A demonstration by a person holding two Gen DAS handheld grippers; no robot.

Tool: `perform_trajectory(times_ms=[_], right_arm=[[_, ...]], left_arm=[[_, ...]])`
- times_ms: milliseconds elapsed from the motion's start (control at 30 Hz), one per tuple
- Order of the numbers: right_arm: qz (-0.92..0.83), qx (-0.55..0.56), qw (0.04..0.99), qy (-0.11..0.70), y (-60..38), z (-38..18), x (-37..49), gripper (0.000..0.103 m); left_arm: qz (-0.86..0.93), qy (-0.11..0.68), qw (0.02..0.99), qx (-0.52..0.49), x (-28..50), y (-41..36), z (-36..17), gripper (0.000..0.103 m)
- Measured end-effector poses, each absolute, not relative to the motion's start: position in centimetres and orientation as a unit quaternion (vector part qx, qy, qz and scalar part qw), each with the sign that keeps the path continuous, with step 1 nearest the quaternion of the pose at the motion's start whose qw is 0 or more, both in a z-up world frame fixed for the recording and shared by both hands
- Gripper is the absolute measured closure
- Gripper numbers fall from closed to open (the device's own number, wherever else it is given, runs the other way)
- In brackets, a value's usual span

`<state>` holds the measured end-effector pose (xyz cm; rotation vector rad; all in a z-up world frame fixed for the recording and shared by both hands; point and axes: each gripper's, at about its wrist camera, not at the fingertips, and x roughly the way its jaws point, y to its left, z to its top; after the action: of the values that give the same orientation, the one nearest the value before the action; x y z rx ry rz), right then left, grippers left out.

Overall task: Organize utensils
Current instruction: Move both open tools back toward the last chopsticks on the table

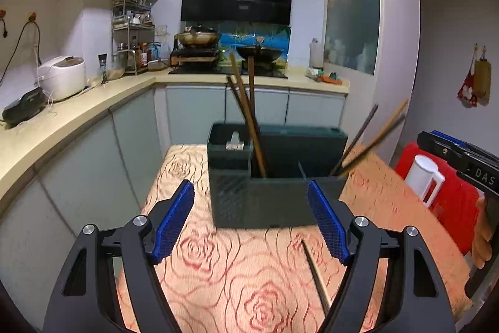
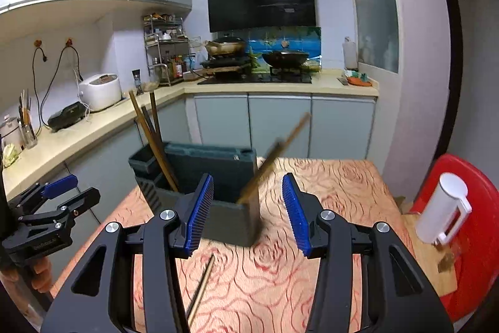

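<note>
1. A dark green utensil holder (image 1: 274,192) is seen standing upright on the rose-patterned tablecloth (image 1: 224,276), towards the far end of the table.
2. A bundle of brown chopsticks (image 1: 249,114) is held upright in a middle compartment of the holder, leaning slightly left; a second set of chopsticks (image 1: 371,139) is seen blurred at the holder's right end, tilted out to the right.
3. One loose chopstick (image 2: 201,289) is left lying on the cloth in front of the holder, between the two grippers.
4. The left gripper (image 1: 251,220) is held wide open just in front of the holder, and nothing is gripped between its blue pads (image 1: 174,220).
5. The right gripper (image 2: 248,216) is held partly open near the holder's right end; nothing is pressed by its pads (image 2: 199,214).
6. A white jug (image 2: 443,208) is seen on a red chair (image 2: 474,255) to the right of the table.
7. A rice cooker (image 2: 99,91) is placed on the counter to the left.
</note>
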<state>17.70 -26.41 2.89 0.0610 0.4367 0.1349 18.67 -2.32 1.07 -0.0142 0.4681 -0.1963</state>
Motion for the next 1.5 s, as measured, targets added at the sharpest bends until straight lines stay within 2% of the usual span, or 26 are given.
perform_trajectory(times_ms=[600,1133,1500], right_arm=[[0.058,0.021,0.961,0.268,-25.5,-7.1,10.0,0.049],[0.032,0.02,0.956,0.29,-25.9,-11.0,8.7,0.048],[0.024,0.033,0.954,0.296,-26.9,-11.5,8.9,0.048]], left_arm=[[-0.078,0.294,0.952,0.009,14.7,-2.3,-7.2,0.03],[-0.082,0.322,0.942,0.039,13.5,-3.1,-10.9,0.03],[-0.172,0.341,0.923,0.047,9.9,-5.5,-11.7,0.03]])
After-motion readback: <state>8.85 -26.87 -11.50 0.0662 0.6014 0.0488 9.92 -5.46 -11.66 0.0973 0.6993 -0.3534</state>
